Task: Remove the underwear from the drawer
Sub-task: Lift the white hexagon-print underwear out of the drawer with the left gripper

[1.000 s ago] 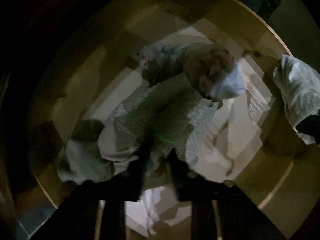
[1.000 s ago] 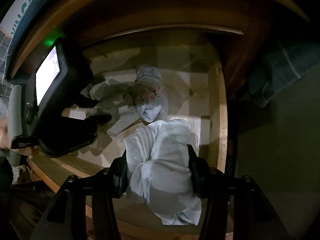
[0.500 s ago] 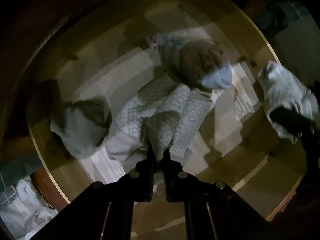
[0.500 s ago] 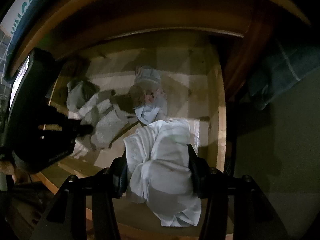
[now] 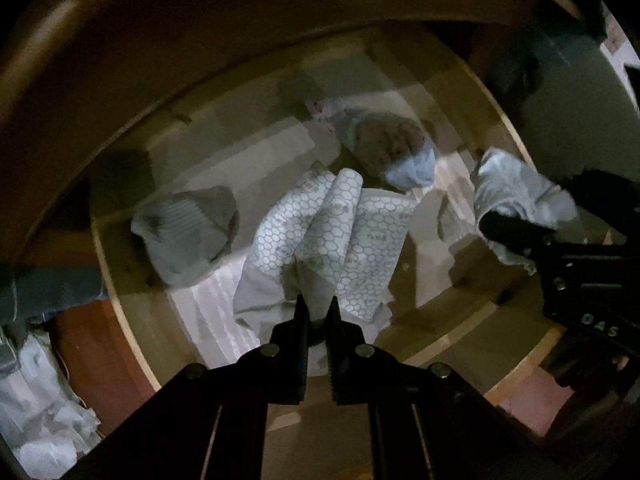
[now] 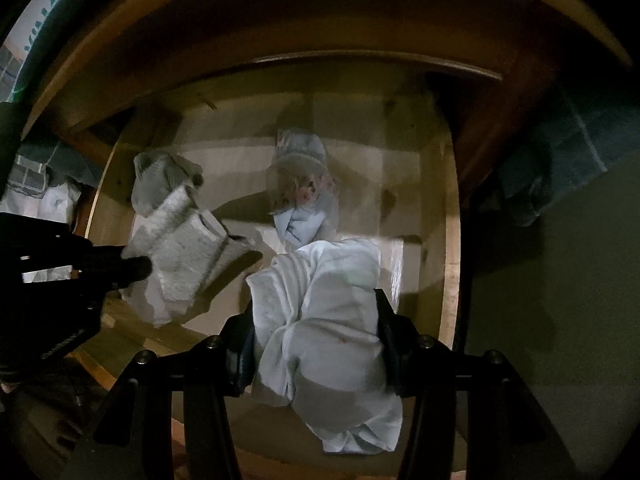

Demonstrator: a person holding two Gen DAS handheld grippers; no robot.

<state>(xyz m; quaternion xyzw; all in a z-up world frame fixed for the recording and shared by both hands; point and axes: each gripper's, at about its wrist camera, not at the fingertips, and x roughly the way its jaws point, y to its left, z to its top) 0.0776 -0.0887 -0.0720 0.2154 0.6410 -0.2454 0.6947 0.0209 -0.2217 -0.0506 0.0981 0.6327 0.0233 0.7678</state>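
An open wooden drawer [image 5: 132,344] holds folded underwear. My left gripper [image 5: 316,312] is shut on a white piece with a honeycomb print [image 5: 328,232] and holds it lifted above the drawer floor; it also shows in the right wrist view [image 6: 184,252]. My right gripper [image 6: 316,320] is shut on a bundled white piece [image 6: 324,320], held over the drawer's front right; it shows in the left wrist view [image 5: 516,192]. A grey ribbed piece [image 5: 184,232] and a floral blue piece [image 5: 392,152] lie in the drawer.
The drawer's right wall [image 6: 450,240] and the dresser frame [image 6: 280,40] above bound the space. A white liner [image 5: 216,312] covers the drawer floor. Dark fabric [image 6: 560,160] hangs at the right. White crumpled material [image 5: 36,420] lies outside at lower left.
My left gripper closed on the honeycomb piece and lifted it back from the pile, uncovering the grey ribbed piece. My right gripper stayed shut on the white bundle, nearly still.
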